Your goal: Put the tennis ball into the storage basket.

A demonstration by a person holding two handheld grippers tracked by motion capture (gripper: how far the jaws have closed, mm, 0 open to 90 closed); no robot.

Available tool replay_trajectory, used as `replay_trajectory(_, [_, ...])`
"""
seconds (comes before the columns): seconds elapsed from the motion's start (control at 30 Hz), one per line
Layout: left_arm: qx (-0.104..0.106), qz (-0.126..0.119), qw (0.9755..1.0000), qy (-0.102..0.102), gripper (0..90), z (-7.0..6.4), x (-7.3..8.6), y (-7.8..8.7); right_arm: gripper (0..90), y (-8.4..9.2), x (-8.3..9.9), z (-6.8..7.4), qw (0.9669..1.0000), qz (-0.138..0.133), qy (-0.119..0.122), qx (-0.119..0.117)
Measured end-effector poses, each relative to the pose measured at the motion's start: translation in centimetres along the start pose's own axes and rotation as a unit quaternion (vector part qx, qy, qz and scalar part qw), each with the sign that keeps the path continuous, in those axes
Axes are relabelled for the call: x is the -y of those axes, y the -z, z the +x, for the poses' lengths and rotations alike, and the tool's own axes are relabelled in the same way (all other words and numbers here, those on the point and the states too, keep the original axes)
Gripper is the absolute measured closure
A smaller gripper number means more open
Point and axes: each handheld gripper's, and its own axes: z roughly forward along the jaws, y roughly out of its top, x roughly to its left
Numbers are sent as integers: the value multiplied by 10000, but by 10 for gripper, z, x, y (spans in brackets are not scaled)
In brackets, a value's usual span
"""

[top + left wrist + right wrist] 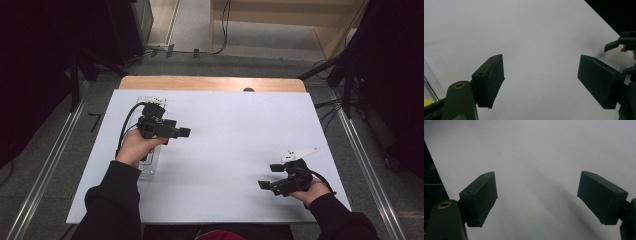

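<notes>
White counter (pixel 225 150) is seen from the high view, a wooden edge showing at its far side. A clear plastic tray (pixel 150 167) lies near the counter's left edge, under the left hand; dark print is seen at its far end (pixel 152 99) but is too small to be read. In the left gripper view its clear rim and a yellow patch are seen at the bottom left.

Left gripper (pixel 184 132) is held just above the tray's middle, pointing right, fingers (pixel 489 80) apart, nothing between them. Right gripper (pixel 270 176) is held low over the counter's right front, well apart from the tray, pointing left, fingers (pixel 480 197) spread, nothing gripped.
</notes>
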Motion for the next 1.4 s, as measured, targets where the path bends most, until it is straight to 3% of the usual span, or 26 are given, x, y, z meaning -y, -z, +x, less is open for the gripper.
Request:
replay_trajectory(0.23, [68,19,9999,-87,219,-5,8,1,141,0,0,0,10000,1,-11,17])
replay_trajectory(0.7, [-2,94,9993,-369,219,-18,27,0,142,2,1,-1,10000,-6,-42,60])
replay_trajectory(0.87, [19,42,9992,-395,219,-21,34,0,142,2,1,-1,10000,-15,-47,63])
replay_trajectory(0.97, [92,133,9990,-429,219,-22,39,-1,142,2,1,-1,10000,-11,-44,67])
replay_trajectory(1.17, [28,232,9985,-491,219,-24,48,-2,141,2,1,-1,10000,-3,-42,68])
replay_trajectory(1.4, [11,128,9988,-473,218,-24,56,0,142,2,1,-1,10000,1,-47,71])
